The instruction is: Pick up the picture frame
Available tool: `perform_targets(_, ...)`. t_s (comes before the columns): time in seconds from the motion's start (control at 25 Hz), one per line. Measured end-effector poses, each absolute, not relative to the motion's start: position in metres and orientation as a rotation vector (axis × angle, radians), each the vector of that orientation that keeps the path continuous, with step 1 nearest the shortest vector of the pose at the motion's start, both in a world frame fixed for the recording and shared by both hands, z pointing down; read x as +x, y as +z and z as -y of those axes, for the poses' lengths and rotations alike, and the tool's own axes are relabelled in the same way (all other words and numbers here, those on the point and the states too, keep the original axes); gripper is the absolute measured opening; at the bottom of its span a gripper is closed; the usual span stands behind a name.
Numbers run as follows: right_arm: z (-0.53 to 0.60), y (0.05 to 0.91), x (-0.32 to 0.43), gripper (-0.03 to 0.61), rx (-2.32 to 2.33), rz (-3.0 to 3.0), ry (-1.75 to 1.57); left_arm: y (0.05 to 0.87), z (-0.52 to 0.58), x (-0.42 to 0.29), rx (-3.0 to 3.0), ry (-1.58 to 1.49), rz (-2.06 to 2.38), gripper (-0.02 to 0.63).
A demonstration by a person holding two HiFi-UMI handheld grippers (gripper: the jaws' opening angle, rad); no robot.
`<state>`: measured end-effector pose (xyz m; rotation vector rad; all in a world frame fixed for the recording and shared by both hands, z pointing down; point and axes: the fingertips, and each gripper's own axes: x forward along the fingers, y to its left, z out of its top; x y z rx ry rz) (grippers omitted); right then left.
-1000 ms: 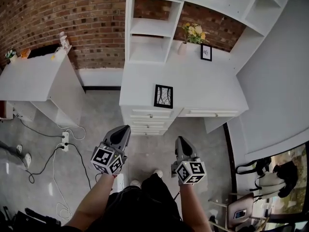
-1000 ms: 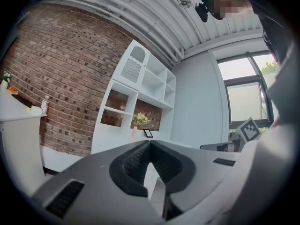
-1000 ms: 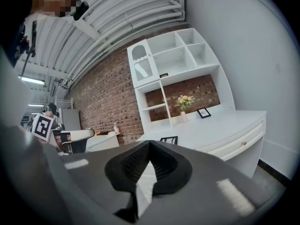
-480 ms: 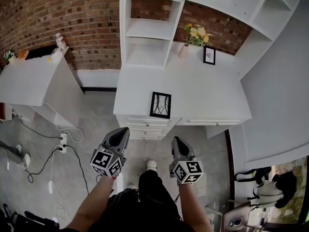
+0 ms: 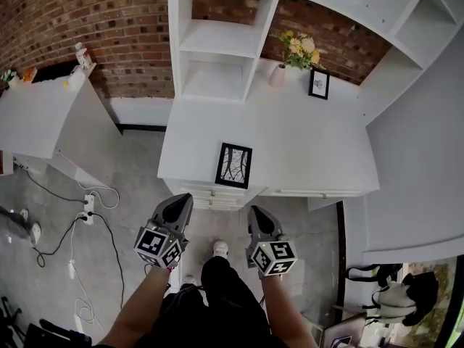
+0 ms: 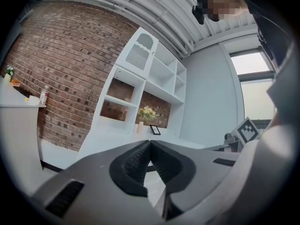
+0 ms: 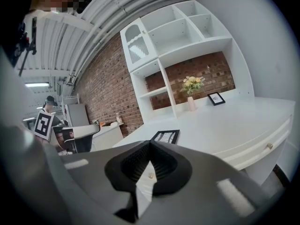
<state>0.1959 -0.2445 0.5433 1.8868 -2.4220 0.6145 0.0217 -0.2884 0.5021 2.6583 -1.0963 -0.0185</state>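
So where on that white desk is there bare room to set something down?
The desk is bare across its middle and right, between the picture frame at the front edge and the vase and small picture at the back wall. Only that back strip is crowded.

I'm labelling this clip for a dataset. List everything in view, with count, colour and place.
picture frame: one, black, near the desk's front edge
small frame: one, black, at the desk's back
vase: one, pale pink, holding yellow flowers, left of the small frame
desk: one, white, drawers in front, against the brick wall
shelf unit: one, white, open compartments, above the desk's back
brick wall: one, red-brown, behind everything
side cabinet: one, white, left of the desk, small items on top
power strip: one, white, on the grey floor at left, with cables
left gripper: one, grey, jaws together, empty, short of the desk
right gripper: one, grey, jaws together, empty, short of the desk
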Motion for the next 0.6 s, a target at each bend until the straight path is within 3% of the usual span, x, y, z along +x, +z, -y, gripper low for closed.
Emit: perform_targets(0.6,0.283,0.601,0.212,0.005,1.834,2.345,0.891,0.538,0.318,0.045,2.597,0.052,1.135,-0.004)
